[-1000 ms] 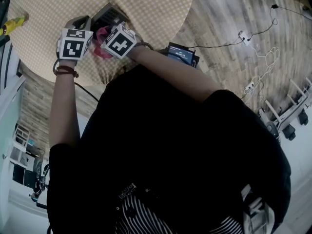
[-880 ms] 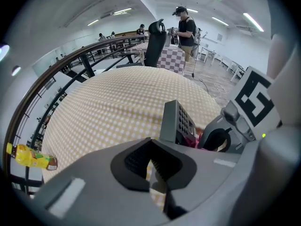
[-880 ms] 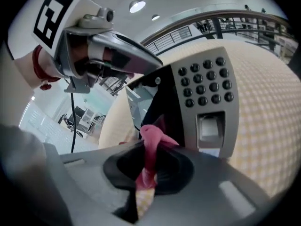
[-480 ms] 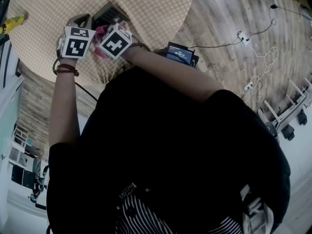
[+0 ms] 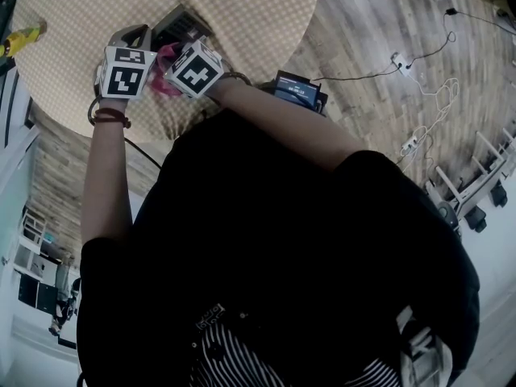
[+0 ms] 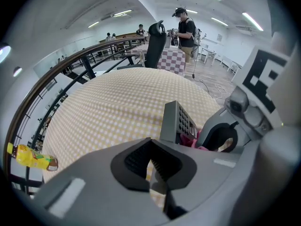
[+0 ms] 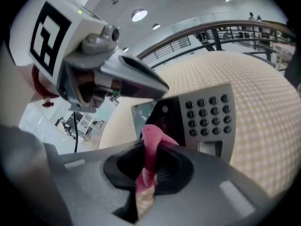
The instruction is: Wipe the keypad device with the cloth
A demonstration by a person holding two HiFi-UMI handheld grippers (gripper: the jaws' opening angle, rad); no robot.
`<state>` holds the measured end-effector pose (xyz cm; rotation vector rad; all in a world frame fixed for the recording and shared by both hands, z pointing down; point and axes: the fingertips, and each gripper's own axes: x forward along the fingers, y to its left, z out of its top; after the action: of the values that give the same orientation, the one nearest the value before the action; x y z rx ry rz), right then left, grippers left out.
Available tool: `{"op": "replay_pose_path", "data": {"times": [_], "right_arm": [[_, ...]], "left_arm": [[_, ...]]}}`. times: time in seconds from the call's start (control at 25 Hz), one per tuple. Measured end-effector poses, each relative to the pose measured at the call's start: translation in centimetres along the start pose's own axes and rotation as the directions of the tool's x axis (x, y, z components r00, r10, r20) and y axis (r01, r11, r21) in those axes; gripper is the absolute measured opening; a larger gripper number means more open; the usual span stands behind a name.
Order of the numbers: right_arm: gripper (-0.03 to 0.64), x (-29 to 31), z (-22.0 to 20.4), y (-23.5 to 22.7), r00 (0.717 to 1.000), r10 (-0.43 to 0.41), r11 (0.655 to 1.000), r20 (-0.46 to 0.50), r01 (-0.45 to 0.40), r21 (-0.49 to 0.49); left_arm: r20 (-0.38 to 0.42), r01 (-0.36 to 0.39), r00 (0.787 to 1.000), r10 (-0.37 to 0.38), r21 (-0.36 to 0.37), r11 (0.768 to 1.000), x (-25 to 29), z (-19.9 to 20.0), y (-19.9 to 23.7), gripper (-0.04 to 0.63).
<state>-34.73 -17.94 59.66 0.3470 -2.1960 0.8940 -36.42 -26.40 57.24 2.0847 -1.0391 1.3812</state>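
The grey keypad device (image 7: 202, 117) lies on the round checkered table (image 5: 242, 14); it shows a dark screen and rows of round keys. My right gripper (image 7: 148, 166) is shut on the pink cloth (image 7: 153, 140), which rests against the device's dark screen part. In the head view the cloth (image 5: 167, 81) shows between the two marker cubes. My left gripper (image 6: 153, 161) is shut with nothing between its jaws, just left of the device (image 6: 178, 124). Its pointed tip hangs over the device's left corner in the right gripper view.
A yellow bottle (image 5: 20, 39) lies at the table's left edge. On the wooden floor are a small black device (image 5: 298, 89), cables and a power strip (image 5: 403, 61). Beyond the table stand a chair (image 6: 155, 44) and a person (image 6: 186, 32).
My right gripper with the cloth slid slightly left across the device, then back a little to the right. The left gripper has barely moved.
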Motion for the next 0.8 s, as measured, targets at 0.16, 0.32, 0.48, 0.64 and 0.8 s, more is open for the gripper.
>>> {"op": "replay_pose_path", "data": {"times": [0.16,0.32,0.48,0.64,0.8], "right_arm": [[0.032,0.9,-4.8,-1.2,0.994,0.014,0.998,-0.111,-0.006,0.068],[0.032,1.3,-5.9,-1.7,0.986,-0.002,0.999,-0.166,0.01,0.052],[0.032,0.7,-5.9,-1.0,0.982,0.023,0.997,-0.188,-0.009,0.075],[0.032,-1.4,-4.3,-0.1,0.993,0.02,0.998,-0.12,-0.013,0.059],[0.032,-6.1,1.3,2.0,0.993,-0.022,0.998,0.113,0.029,-0.057]], "left_arm": [[-0.011,-0.005,1.0,0.006,0.028,1.0,0.0,0.0,-0.3,-0.002],[-0.01,-0.03,0.999,0.031,0.051,0.998,0.0,0.3,-0.5,-0.002],[-0.008,-0.038,0.999,0.038,0.017,0.999,0.0,-0.1,-0.1,-0.002],[0.091,-0.107,0.989,0.113,-0.07,0.992,-1.6,-0.2,0.8,0.0],[0.278,-0.067,0.949,0.149,-0.283,0.957,-5.9,-0.2,-0.3,0.0]]}}
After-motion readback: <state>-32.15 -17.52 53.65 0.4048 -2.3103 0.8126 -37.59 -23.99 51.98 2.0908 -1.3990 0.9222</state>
